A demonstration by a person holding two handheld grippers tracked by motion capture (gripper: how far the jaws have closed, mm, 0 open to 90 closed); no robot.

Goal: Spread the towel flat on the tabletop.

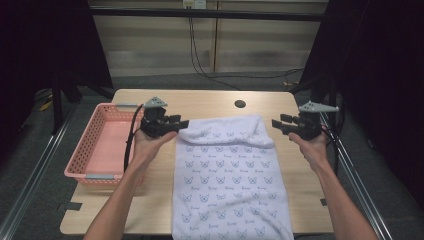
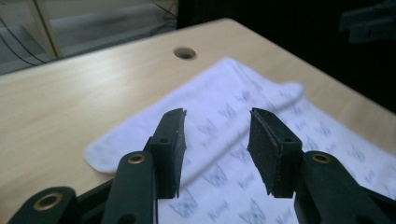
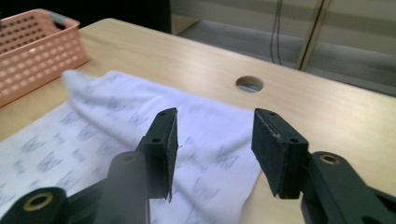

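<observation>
- Left tool point(image 1: 181, 122): jaws wide apart, holding nothing; the white printed cloth point(image 1: 227, 175) lies just beyond and under its tips.
- Right tool point(image 1: 278, 122): jaws wide, nothing held, cloth's folded far edge below them.
- Beyond the left tool's back: pink basket point(image 1: 85, 145) on the surface point(image 1: 210, 100).

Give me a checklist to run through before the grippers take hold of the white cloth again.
1. Left gripper open: ok, its fingers stand apart with nothing between them.
2. Right gripper open: ok, gap clear in the right gripper view.
3. Cloth free of both grippers: ok, neither touches it.
4. Far edge lying flat: not ok, the far end is folded back on itself in a rumpled band.
5. Near edge on the table: cannot tell, the cloth runs out of the bottom of the high view.
6. Pink basket clear of the cloth: ok, it stands apart at the left.
</observation>
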